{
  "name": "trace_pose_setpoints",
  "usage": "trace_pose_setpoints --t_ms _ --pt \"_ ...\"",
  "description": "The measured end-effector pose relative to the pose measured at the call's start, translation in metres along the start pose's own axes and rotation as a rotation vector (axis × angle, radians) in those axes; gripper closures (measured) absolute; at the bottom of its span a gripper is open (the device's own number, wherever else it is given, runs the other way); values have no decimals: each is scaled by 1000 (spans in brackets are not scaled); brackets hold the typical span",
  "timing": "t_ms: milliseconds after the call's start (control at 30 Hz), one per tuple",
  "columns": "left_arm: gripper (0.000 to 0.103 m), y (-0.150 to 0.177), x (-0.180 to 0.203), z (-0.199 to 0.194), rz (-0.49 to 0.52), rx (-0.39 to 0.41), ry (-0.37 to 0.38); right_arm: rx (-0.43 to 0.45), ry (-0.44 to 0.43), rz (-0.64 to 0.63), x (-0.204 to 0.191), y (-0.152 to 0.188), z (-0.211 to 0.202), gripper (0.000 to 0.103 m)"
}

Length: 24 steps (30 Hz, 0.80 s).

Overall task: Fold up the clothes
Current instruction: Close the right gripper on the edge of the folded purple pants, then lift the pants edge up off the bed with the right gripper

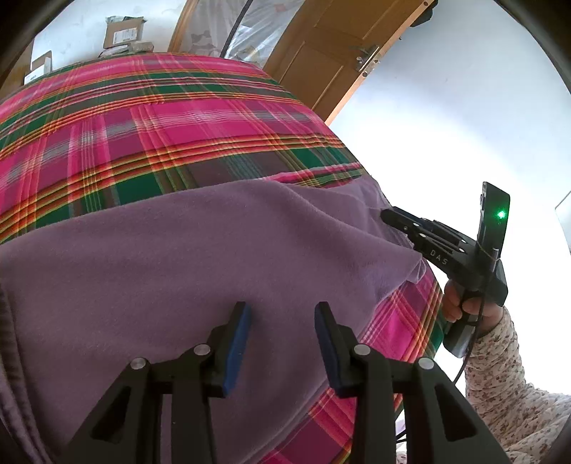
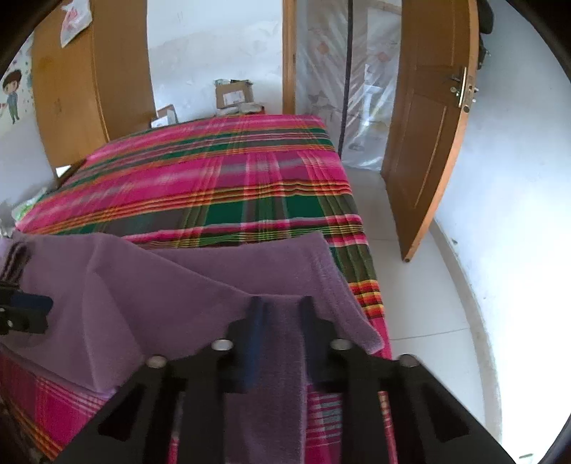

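Observation:
A purple fleece garment (image 1: 178, 250) (image 2: 160, 285) lies spread over the near end of a bed covered in a pink and green plaid sheet (image 1: 178, 125) (image 2: 232, 178). My left gripper (image 1: 282, 307) hovers open just above the garment's middle, with nothing pinched between its blue pads. It also shows at the left edge of the right wrist view as the left gripper (image 2: 21, 310). My right gripper (image 2: 282, 303) is shut on the garment's right edge, a strip of purple cloth filling the gap between its fingers. In the left wrist view the right gripper (image 1: 387, 216) has its tips at that same edge, held by a hand (image 1: 460, 303).
The bed's right edge drops to a pale tiled floor (image 2: 410, 285). A brown wooden door (image 2: 428, 142) (image 1: 321, 53) stands open to the right. Cardboard boxes (image 2: 233, 92) (image 1: 123, 32) sit past the bed's far end, and a wooden wardrobe (image 2: 71, 89) stands at far left.

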<state>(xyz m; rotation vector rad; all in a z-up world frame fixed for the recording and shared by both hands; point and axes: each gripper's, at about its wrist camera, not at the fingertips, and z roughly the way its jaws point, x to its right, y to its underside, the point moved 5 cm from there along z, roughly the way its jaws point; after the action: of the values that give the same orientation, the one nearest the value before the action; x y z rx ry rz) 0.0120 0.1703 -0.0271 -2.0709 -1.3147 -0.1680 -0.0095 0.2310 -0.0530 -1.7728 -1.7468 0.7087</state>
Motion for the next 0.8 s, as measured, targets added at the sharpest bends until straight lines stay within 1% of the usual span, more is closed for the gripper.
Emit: trace_pose_setpoints --t_ms 33,100,267,367,433,567,667,733,800 --pt "65 0 0 0 -1 0 1 2 -10 4 1 -1 -1 90" --pt "65 0 0 0 0 0 2 14 -21 13 5 -2 -3 99" --pt "65 0 1 1 10 0 -7 40 8 21 11 -9 -8 101" --pt "65 0 2 2 13 -1 -11 71 44 12 15 -17 -10 101" --pt "65 0 2 3 18 -3 -17 72 66 18 19 -25 -9 102" --pt "65 0 2 4 20 -5 -19 72 90 8 24 -37 -2 103" --pt "64 0 2 5 22 -7 -17 55 81 19 31 -41 5 103" --pt "64 -1 2 5 19 -9 -11 39 29 57 35 -38 4 102" --pt "64 -1 2 6 15 -10 -4 37 -6 83 40 -33 0 101"
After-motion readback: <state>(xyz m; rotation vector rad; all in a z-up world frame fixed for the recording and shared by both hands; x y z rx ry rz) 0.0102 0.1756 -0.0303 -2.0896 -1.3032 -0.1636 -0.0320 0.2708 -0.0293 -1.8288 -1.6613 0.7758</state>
